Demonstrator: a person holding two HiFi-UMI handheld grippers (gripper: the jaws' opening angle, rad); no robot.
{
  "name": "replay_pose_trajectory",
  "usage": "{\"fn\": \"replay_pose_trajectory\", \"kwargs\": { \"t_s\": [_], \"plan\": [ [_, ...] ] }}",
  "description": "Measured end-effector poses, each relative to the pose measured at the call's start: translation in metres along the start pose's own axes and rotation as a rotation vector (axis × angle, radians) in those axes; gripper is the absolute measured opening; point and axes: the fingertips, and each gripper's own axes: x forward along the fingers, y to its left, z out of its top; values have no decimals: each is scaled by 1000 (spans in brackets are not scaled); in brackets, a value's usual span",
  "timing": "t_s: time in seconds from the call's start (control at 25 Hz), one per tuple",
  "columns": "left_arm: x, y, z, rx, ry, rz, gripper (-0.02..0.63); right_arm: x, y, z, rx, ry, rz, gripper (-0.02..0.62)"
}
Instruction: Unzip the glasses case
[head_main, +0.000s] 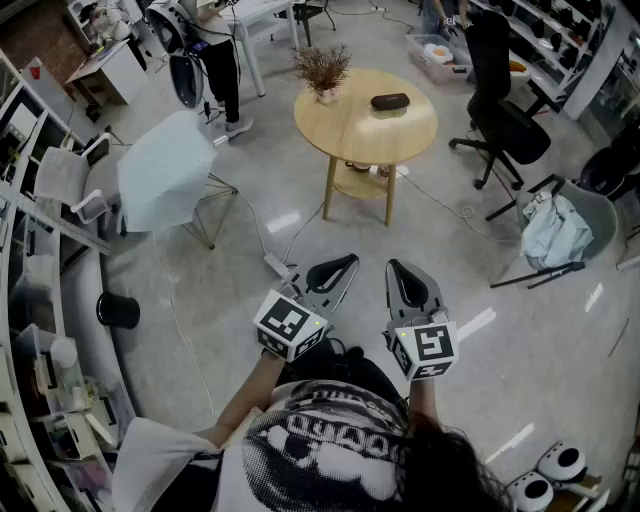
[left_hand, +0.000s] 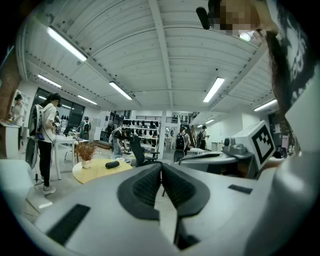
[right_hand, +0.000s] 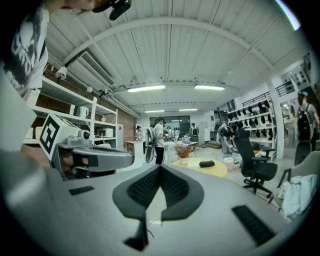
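glasses case (head_main: 390, 101): dark oblong on wooden table (head_main: 345, 128) | left gripper (head_main: 349, 261), right gripper (head_main: 396, 266): closed, empty

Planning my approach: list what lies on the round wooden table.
On the round table: a dark glasses case and a vase of dried twigs. The tabletop covers most of its lower shelf; small items there are unidentifiable.

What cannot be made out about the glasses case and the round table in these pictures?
1. Glasses case: all views, too far and small; zipper unreadable.
2. Small items on the lower shelf of the round table: head view, partly hidden under the tabletop.
3. White objects at bottom right: head view, partly cut by the bottom edge.
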Motion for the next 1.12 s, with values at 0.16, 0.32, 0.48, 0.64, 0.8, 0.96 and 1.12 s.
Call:
{"fn": "replay_pose_trajectory", "kwargs": {
  "t_s": [0.16,0.32,0.48,0.64,0.8,0.96,1.12],
  "plan": [
    [2,-10,-4,-3,10,10,15,-8,-5,-4,10,3,6,-3],
    [1,-18,-7,-6,16,21,15,-16,-9,-10,49,0,14,-2],
    [2,-21,-12,-10,26,39,15,-18,-13,-13,54,-8,26,-2],
    [12,-17,-9,-13,29,45,15,-19,-22,-13,68,-18,34,-2],
    [27,-14,0,-7,30,35,15,-15,-40,-11,84,-22,22,-2],
    [45,-8,1,7,52,20,15,-3,-57,-9,97,-25,11,-2],
    [76,3,0,-1,60,0,15,13,-82,-11,103,-11,3,-2]
  ]
}}
